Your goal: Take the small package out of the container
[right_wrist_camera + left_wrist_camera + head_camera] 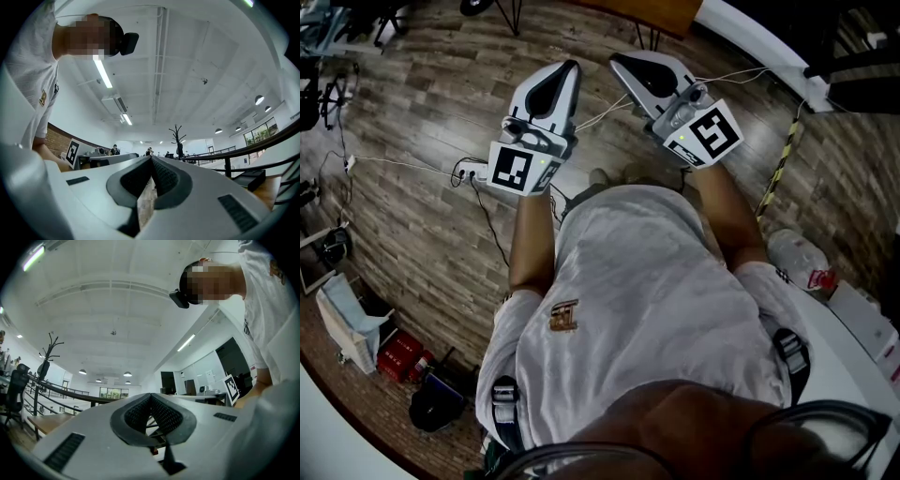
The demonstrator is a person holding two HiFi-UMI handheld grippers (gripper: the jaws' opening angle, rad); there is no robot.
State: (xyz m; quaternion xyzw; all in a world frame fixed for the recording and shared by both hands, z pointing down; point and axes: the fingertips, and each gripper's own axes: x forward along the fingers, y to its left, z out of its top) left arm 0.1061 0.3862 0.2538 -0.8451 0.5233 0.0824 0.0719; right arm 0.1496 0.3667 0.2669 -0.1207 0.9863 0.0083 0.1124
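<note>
Neither the small package nor the container appears in any view. In the head view the person holds both grippers out in front of the chest, above a wooden floor. My left gripper [570, 66] has its jaws together at the tip with nothing between them. My right gripper [616, 59] is likewise shut and empty. The left gripper view shows the left gripper [150, 395] with pads meeting, aimed slightly upward at a ceiling and a far office. In the right gripper view the right gripper [151, 157] is closed, with a coat stand and railing beyond.
Cables and a power strip [469, 172] lie on the wooden floor [422, 103]. A white table edge [853, 347] at the right carries a plastic bottle [797, 255]. A white bag [347, 319] and a red box [398, 354] sit at the lower left. Yellow-black tape [783, 155] runs along the floor.
</note>
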